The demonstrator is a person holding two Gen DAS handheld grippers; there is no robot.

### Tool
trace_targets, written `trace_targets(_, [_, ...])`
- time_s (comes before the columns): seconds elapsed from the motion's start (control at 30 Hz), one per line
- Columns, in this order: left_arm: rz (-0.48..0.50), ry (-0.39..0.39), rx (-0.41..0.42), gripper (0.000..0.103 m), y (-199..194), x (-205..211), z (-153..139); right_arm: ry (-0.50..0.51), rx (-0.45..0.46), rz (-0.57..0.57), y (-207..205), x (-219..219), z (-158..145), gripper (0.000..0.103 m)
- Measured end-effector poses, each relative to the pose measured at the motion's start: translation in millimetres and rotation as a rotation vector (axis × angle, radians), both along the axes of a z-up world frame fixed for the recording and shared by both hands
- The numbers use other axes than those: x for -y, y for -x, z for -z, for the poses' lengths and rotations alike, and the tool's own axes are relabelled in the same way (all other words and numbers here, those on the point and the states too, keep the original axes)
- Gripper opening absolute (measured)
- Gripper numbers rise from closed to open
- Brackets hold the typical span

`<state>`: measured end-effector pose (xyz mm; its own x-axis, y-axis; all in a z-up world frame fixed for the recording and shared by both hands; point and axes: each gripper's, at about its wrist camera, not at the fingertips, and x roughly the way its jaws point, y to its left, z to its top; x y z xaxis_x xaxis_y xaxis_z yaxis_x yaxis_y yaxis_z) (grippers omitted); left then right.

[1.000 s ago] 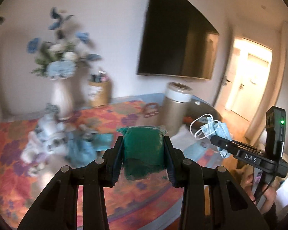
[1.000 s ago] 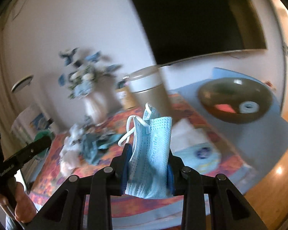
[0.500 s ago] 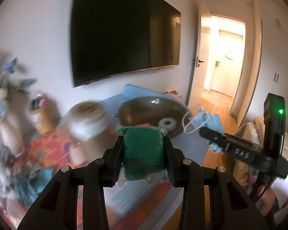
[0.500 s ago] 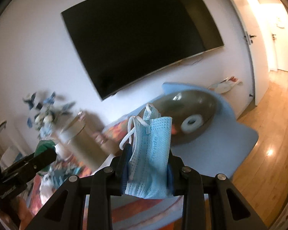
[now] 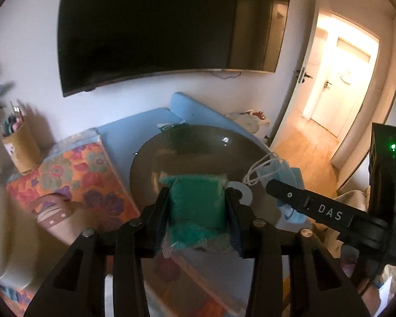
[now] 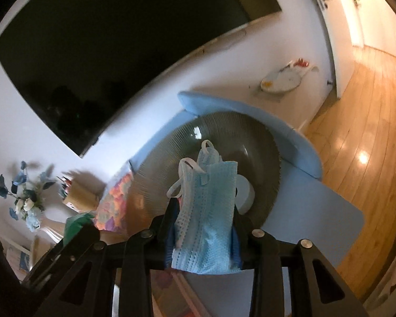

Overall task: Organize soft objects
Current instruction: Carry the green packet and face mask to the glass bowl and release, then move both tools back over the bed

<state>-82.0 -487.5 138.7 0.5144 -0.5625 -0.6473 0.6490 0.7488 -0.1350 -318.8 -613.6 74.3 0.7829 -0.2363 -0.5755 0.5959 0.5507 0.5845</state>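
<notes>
status: mid-transfer, nothing dropped yet. left gripper (image 5: 198,206) clamped on green sponge pack (image 5: 196,198), held above near rim of dark ribbed bowl (image 5: 171,142). right gripper (image 6: 203,219) clamped on blue face masks (image 6: 208,200), hanging over same bowl (image 6: 266,142). bowl holds only white ring-shaped item (image 6: 244,192) as far as visible. left to do, by my read: lower both, release into bowl. other soft items elsewhere: cannot tell.

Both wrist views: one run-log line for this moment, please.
left gripper: shut on green packet | right gripper: shut on blue face masks | both in front of dark bowl | white ring in bowl
</notes>
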Motion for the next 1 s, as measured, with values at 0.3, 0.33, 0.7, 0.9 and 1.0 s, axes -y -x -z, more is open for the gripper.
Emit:
trace_targets(0.3, [-0.029, -0.074, 0.124, 0.086, 12, 16, 5, -0.006, 0.028, -0.042, 2, 11, -1, 0.071])
trace_targets(0.33, [-0.031, -0.077, 0.133, 0.086, 15, 14, 4, -0.002, 0.024, -0.044, 3, 10, -3, 0.071])
trace_targets(0.7, [-0.09, -0.036, 0.264, 0.086, 89, -58, -28, 0.125, 0.056, -0.029, 55, -80, -34, 0.073])
trace_targets(0.9, [-0.144, -0.034, 0.305, 0.086, 115, -110, -39, 0.264, 0.037, -0.016, 71, -154, -58, 0.081])
trace_targets(1.0, [-0.175, -0.03, 0.318, 0.086, 121, -137, -42, 0.319, 0.033, -0.036, 68, -189, -69, 0.081])
